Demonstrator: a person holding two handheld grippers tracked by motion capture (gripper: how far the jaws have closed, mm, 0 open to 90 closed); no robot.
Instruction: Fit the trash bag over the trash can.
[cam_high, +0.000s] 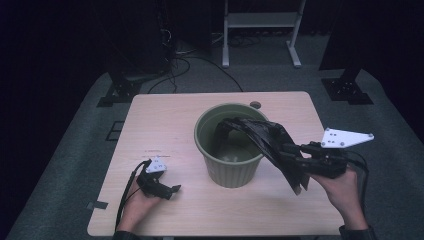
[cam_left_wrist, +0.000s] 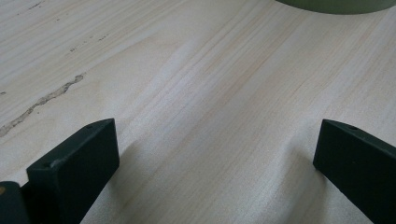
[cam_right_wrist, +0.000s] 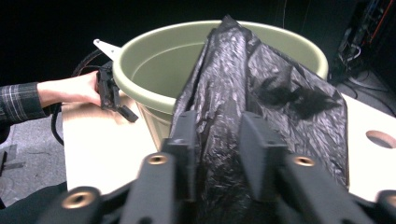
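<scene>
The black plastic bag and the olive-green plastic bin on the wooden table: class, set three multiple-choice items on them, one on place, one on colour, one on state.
1. Where does the black plastic bag lie?
A. Draped over the rim of the olive-green plastic bin
B. Flat on the floor
C. Under the bin

2. What colour is the bin?
A. Red
B. Olive green
C. White

3. How does the left gripper stand?
A. Shut on the bag
B. Shut on the bin
C. Open, holding nothing

Answers: 1 A, the bag hangs across the bin's right rim, its end in the right gripper; 2 B, both wall and inside show green; 3 C, its jaws stand wide apart over the bare light wooden table.
</scene>
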